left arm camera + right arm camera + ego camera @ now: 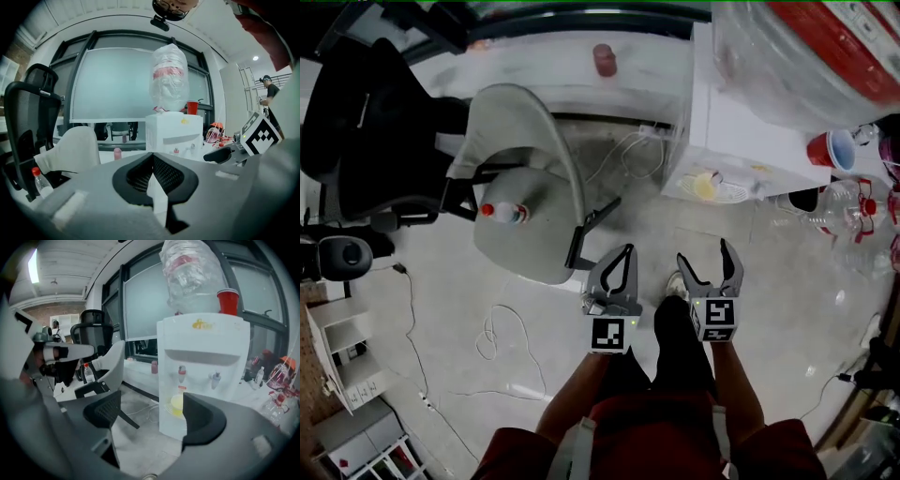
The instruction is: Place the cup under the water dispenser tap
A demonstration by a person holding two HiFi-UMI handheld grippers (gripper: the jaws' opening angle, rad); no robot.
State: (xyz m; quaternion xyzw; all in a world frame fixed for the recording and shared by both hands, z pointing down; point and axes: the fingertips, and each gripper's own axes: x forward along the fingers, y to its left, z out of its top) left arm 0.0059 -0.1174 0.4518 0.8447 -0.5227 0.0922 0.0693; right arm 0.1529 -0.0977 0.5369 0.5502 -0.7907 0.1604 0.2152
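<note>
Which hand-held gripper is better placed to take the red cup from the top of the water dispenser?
Probably right. The right hand-held gripper has its jaws apart and empty, and the red cup on the water dispenser lies on its side. The left hand-held gripper has its jaws together.

Your left gripper's (151,155) jaws meet tip to tip, nothing between them. Beyond them stands the white water dispenser (173,133), a red cup (192,107) on top beside its wrapped bottle (169,77).
</note>
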